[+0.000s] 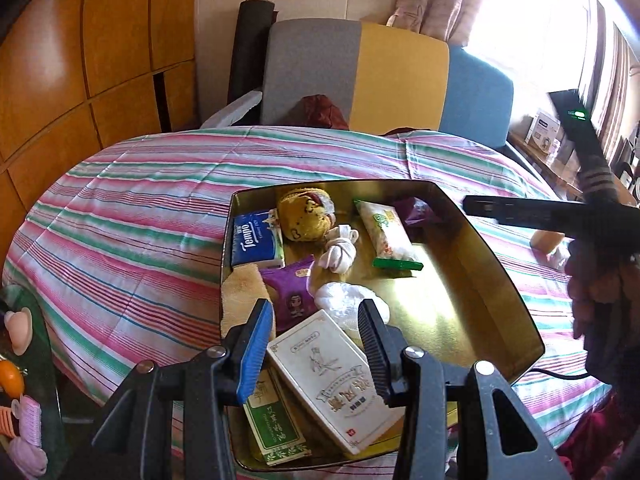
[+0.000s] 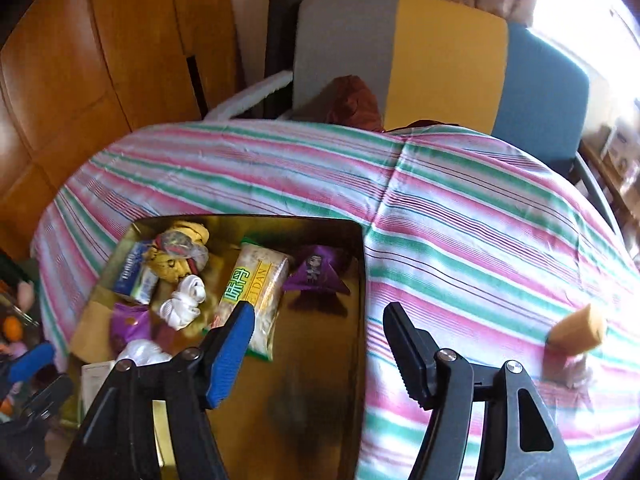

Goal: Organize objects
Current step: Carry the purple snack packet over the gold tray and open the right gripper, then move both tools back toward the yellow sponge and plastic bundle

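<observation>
A gold tray [image 1: 496,280] lies on the striped bedspread [image 1: 132,220] with several things in it: a blue Tempo tissue pack [image 1: 254,238], a yellow plush [image 1: 306,216], a knotted white cloth [image 1: 340,252], a snack packet [image 1: 386,236] and a purple packet [image 1: 294,292]. My left gripper [image 1: 316,308] hangs over the tray's near end. Its jaws stand apart, and a white box [image 1: 332,376] lies slanted under them on a green box [image 1: 272,420]. My right gripper [image 2: 320,312] is open and empty above the tray's right wall [image 2: 362,320]. A yellow block [image 2: 578,330] sits on the bedspread to its right.
A chair [image 1: 396,76] with a grey, yellow and blue back stands behind the bed. Wooden cupboard doors [image 1: 80,60] fill the left. Pink hair rollers [image 1: 30,424] and small toys lie on a low surface at the lower left. A shelf with boxes [image 1: 542,132] is at the right.
</observation>
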